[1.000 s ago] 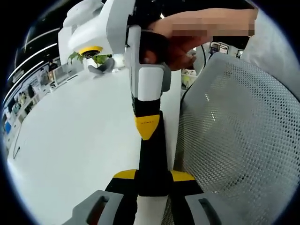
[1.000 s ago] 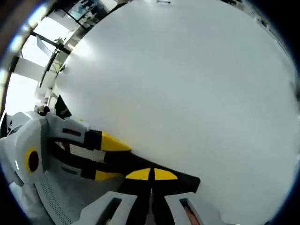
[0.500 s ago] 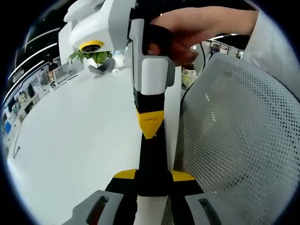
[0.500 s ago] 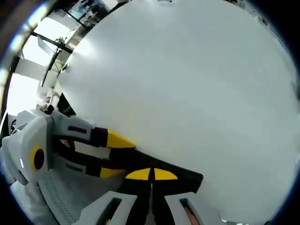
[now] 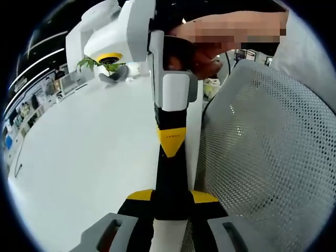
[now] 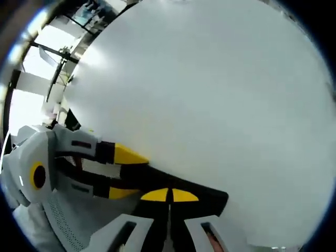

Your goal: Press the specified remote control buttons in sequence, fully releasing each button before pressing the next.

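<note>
In the left gripper view the left claw (image 5: 171,202) pinches the near end of a long black remote control (image 5: 171,173), held above the white counter (image 5: 79,152) just beside its edge, next to a grey mesh chair back (image 5: 262,157). Farther along the remote, the right claw (image 5: 172,143) has its yellow tips pressed together, touching the remote's face. In the right gripper view its jaws meet on the same black body (image 6: 199,199). I judge the closed tips could slide off the button or strike two, since no buttons are legible
</note>
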A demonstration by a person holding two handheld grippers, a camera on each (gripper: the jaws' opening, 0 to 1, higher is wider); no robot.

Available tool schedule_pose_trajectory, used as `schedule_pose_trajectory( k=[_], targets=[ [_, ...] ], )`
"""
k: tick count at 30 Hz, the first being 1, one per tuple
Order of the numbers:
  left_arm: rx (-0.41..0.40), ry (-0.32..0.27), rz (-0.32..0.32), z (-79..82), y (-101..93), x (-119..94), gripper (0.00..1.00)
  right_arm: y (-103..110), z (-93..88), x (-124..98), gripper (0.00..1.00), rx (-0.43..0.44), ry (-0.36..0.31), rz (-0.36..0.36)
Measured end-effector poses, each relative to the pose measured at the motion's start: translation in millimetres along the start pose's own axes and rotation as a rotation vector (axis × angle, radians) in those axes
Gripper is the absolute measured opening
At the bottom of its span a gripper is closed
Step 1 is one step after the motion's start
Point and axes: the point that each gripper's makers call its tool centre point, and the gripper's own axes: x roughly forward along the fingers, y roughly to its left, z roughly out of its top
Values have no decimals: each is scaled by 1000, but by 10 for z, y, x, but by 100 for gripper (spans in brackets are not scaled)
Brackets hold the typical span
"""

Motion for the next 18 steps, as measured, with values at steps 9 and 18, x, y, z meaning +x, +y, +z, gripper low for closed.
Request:
schedule_pose_trajectory(
  k=[9, 18],
  targets=[
    [2, 0, -1, 0, -3, -5, 25, 21, 4, 4, 0, 2, -15, -14],
    [4, 0, 0, -3, -4, -6, 25, 7, -71, -31, 0, 0, 0, -22]
  ],
)
